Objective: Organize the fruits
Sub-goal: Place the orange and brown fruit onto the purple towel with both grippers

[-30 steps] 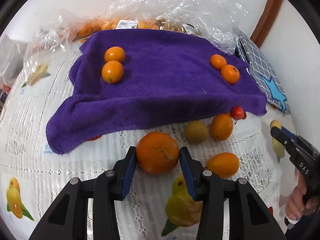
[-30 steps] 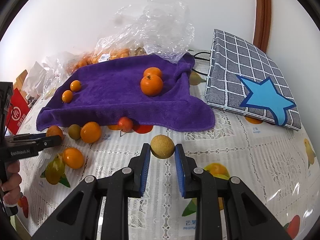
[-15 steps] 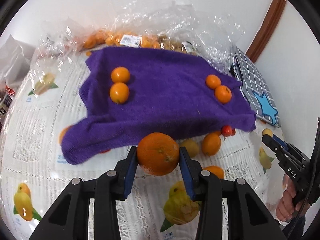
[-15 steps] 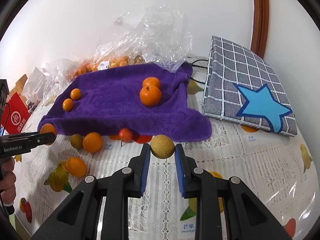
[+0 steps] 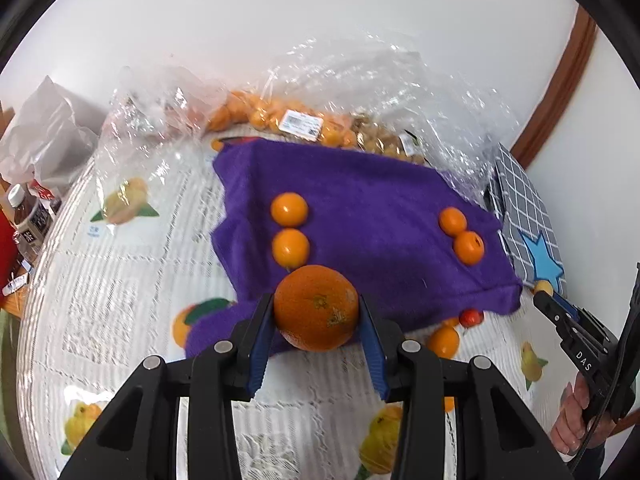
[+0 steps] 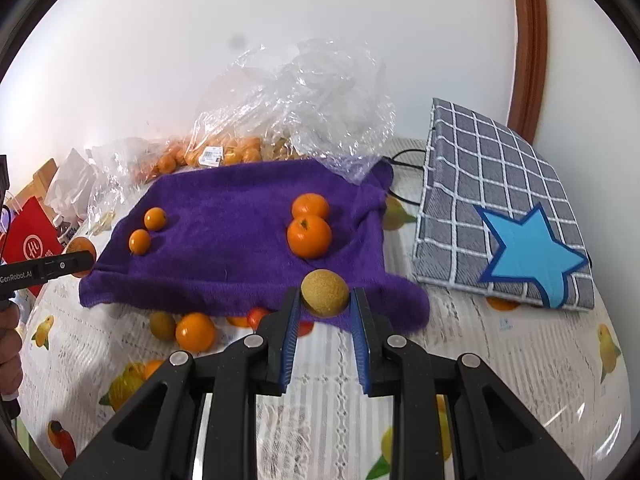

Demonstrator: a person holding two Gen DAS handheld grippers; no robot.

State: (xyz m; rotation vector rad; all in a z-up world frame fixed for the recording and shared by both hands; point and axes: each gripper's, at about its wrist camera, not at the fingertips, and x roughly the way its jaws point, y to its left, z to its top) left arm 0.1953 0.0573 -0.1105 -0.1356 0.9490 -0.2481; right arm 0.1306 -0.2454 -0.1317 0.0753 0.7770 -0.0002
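Left gripper [image 5: 316, 312] clamped on large orange [image 5: 316, 307], dimpled deep-orange skin, raised over near edge of purple towel [image 5: 372, 200]; right gripper [image 6: 324, 300] pinching small round tan fruit [image 6: 324, 293], rough matte skin, above towel's front edge.
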